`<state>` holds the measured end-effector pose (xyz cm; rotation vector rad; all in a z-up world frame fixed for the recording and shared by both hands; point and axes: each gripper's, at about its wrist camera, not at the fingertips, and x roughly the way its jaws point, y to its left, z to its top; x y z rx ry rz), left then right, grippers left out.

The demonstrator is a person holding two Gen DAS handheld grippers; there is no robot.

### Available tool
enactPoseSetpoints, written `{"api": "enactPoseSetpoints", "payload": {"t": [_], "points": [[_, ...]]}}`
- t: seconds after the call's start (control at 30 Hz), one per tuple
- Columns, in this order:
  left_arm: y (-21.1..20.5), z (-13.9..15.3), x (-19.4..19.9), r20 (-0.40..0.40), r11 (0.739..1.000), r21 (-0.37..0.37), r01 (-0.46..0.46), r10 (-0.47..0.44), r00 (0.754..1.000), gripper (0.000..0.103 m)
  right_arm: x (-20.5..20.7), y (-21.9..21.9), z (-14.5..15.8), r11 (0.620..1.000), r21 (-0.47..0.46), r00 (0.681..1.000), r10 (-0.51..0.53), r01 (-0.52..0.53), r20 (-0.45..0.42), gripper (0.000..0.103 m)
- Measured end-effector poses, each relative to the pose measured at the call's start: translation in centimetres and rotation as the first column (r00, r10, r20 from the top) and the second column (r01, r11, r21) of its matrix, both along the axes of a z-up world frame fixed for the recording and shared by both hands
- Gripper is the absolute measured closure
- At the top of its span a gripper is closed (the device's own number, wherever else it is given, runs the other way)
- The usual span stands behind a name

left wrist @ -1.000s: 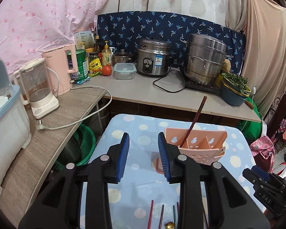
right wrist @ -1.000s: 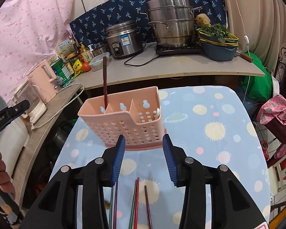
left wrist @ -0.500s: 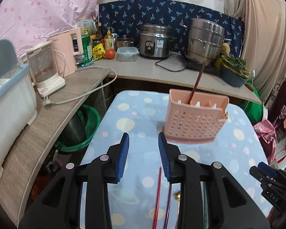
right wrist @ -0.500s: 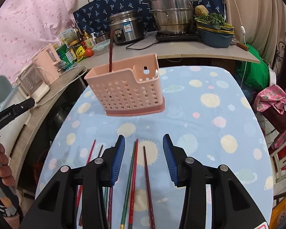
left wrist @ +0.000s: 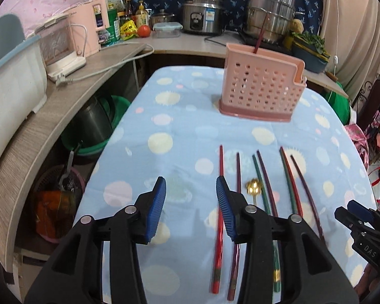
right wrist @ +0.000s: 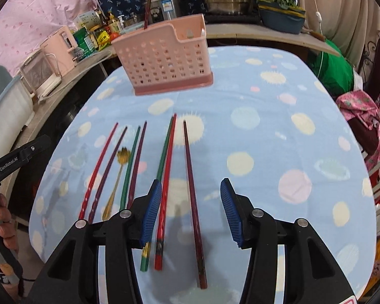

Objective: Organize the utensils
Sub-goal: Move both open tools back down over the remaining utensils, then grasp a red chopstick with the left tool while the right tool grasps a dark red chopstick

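Chopsticks (right wrist: 187, 172) lying lengthwise, tips toward pink basket (right wrist: 164, 58), both claws (left wrist: 191, 210) (right wrist: 191, 215) parted, just widening, gripping nothing

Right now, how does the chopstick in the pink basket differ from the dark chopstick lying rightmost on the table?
The chopstick in the basket stands nearly upright, leaning a little; the rightmost chopstick lies flat on the tablecloth. The first is half hidden by the pink basket; the second shows end to end, between the right gripper's open jaws. Both are dark reddish.
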<state>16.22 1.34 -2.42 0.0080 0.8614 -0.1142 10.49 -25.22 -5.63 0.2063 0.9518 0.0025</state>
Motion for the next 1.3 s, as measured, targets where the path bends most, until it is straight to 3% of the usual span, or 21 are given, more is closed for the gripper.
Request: {"api": "enactPoseSetpoints", "payload": {"t": [0.1,0.47,0.7,1.0,1.3], "points": [[0.1,-0.9,-0.9,-0.013,1.000,0.006,0.003,-0.003,1.000,0.056,-0.8,0.0,-0.8,1.000,0.005,1.000,-0.005,0.005,-0.014,0.056],[-0.2,-3.4,-3.1,-0.075,0.999,0.019,0.029,-0.027,0.997,0.051,-2.5,0.4,-2.8,1.000,0.006,0.998,-0.010,0.010,-0.060,0.056],[0.0,-4.8,-3.9,-0.096,0.999,0.026,0.027,-0.024,0.995,0.039,-3.3,0.6,-3.9,1.000,0.015,0.996,-0.009,0.011,-0.085,0.056],[-0.3,-6.1,-5.0,-0.129,0.998,0.039,0.051,-0.045,0.991,0.039,-4.0,0.7,-4.5,1.000,-0.004,0.996,-0.006,0.006,-0.087,0.056],[-0.9,-6.6,-5.9,-0.138,0.996,0.042,0.076,-0.070,0.988,0.040,-4.3,0.6,-4.5,1.000,-0.009,0.996,-0.005,0.004,-0.086,0.062]]}}
